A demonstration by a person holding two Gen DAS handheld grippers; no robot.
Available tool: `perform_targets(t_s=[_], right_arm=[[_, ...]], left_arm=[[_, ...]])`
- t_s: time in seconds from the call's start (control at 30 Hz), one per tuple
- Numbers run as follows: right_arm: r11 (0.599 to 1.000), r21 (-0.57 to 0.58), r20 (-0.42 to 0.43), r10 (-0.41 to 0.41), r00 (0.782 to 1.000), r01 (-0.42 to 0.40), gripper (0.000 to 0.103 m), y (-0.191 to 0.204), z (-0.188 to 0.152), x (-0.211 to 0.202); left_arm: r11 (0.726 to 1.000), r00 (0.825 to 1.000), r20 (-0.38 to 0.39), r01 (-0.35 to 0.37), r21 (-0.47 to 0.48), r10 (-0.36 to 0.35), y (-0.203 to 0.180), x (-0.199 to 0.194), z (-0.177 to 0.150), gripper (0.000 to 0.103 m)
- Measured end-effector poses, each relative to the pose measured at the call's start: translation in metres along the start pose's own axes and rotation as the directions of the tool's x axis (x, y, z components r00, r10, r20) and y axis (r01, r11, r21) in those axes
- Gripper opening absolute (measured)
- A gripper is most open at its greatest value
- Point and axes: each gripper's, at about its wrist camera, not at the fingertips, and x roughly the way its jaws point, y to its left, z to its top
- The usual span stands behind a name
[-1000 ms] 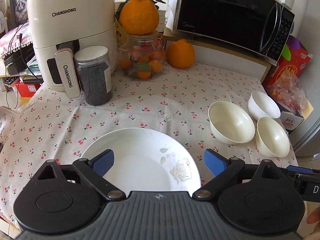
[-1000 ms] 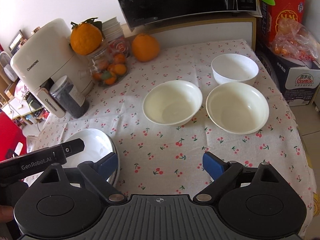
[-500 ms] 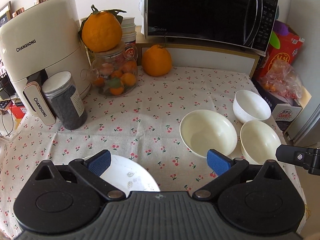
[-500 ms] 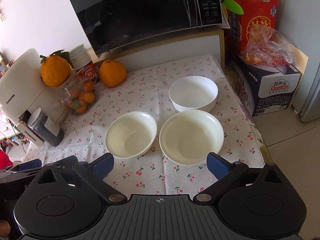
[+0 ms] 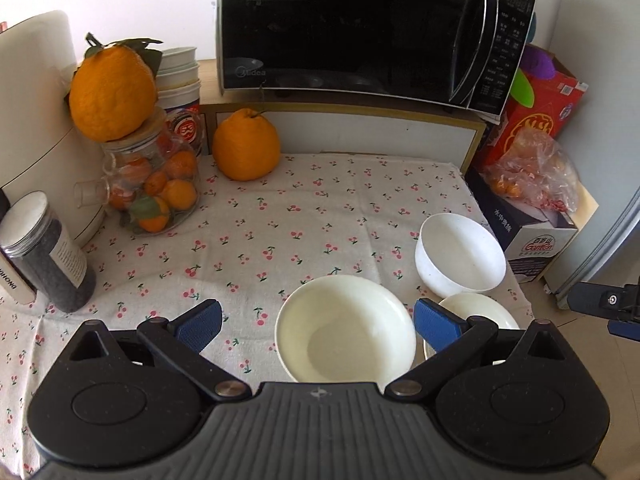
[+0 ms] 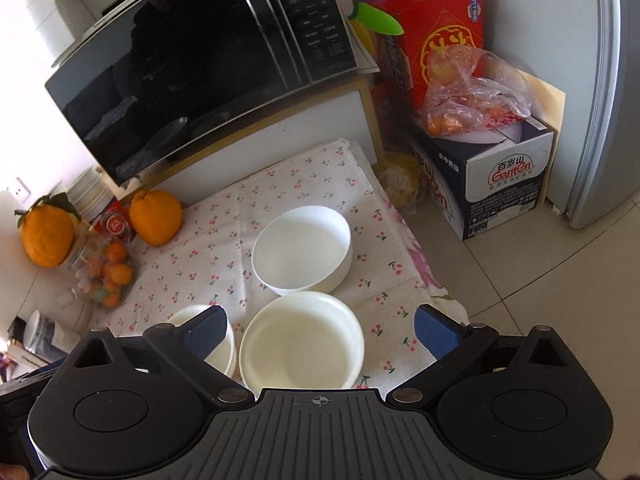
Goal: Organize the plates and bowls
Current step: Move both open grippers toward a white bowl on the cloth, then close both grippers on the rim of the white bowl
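Three white bowls sit on the cherry-print tablecloth near its right edge. In the left wrist view, my left gripper (image 5: 316,322) is open and empty, with the cream middle bowl (image 5: 346,330) between its blue pads; the second cream bowl (image 5: 476,312) and the deeper white bowl (image 5: 460,260) lie to the right. In the right wrist view, my right gripper (image 6: 318,328) is open and empty over the right cream bowl (image 6: 302,342). The deep bowl (image 6: 302,250) is beyond it and the other cream bowl (image 6: 216,334) is at left. No plate is in view.
A microwave (image 5: 360,28) stands on a shelf at the back. Large oranges (image 5: 245,150), a glass jar of small oranges (image 5: 158,184), a dark jar (image 5: 44,252) and an air fryer (image 5: 36,120) stand at left. Boxes (image 6: 496,176) and a fridge (image 6: 616,92) stand off the table's right.
Both grippers have moved right across the table, from the plate toward the bowls. The plate has left view. Each gripper has stayed open and now hangs close over a cream bowl.
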Motion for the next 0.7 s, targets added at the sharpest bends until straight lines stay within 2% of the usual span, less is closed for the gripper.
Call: perform_targets(t_s=[0.17,0.37,0.47,0.63,0.7], right_arm=[[0.999,0.031,-0.014,-0.014,1.0,0.014,0.101,-0.011,0.018,0.02],[0.997,0.067,-0.05,-0.042,0.998,0.045,0.099,-0.017,0.032,0.052],[0.997,0.055,-0.063,-0.051,0.997,0.054,0.097,-0.016,0.037,0.067],[0.995,0.067,-0.062,-0.076,0.995,0.08,0.091,-0.019,0.045,0.085],[0.994,0.082,-0.067,-0.071,0.995,0.077,0.084,-0.02,0.047,0.091]], left_arm=[[0.998,0.997,-0.033,0.066,0.005,-0.065,-0.015,0.028,0.014,0.101],[0.994,0.991,-0.079,0.1,-0.053,-0.104,-0.024,0.065,0.033,0.088],[0.989,0.986,-0.09,0.134,-0.061,-0.139,-0.032,0.081,0.042,0.085],[0.984,0.977,-0.122,0.167,-0.069,-0.175,-0.041,0.103,0.048,0.072],[0.982,0.974,-0.128,0.177,-0.068,-0.184,-0.043,0.11,0.049,0.061]])
